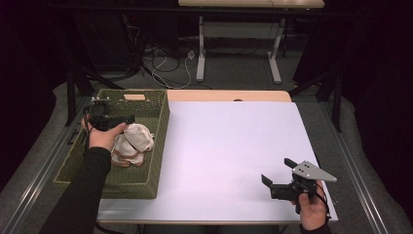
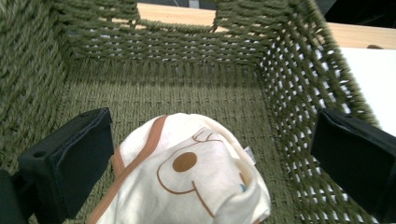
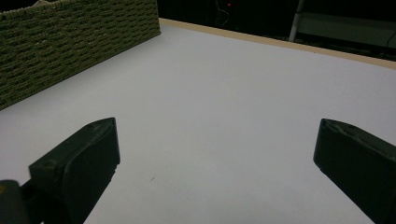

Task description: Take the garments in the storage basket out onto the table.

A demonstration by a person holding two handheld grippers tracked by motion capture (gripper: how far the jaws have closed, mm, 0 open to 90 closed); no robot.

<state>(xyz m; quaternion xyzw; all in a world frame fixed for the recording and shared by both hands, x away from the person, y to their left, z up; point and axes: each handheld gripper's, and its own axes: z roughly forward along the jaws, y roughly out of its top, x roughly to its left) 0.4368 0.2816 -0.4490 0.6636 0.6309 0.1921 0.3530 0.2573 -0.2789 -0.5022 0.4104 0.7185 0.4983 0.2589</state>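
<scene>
My left gripper (image 2: 205, 158) hangs with jaws spread wide around the cream cloth bundle (image 2: 187, 177), low-centre in the left gripper view, inside the green woven basket (image 2: 289, 93). I should drop lower, centre, then pinch a thick fold. My right gripper (image 1: 282, 181) idles spread over the white table (image 1: 229, 146).

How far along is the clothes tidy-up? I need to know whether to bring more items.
Done: the cream garment lies inside the green woven basket. In hand: nothing. The left gripper is over the garment with its fingers wide apart, and the right gripper waits open above the white table. Left: no further clothing lies on the table.
</scene>
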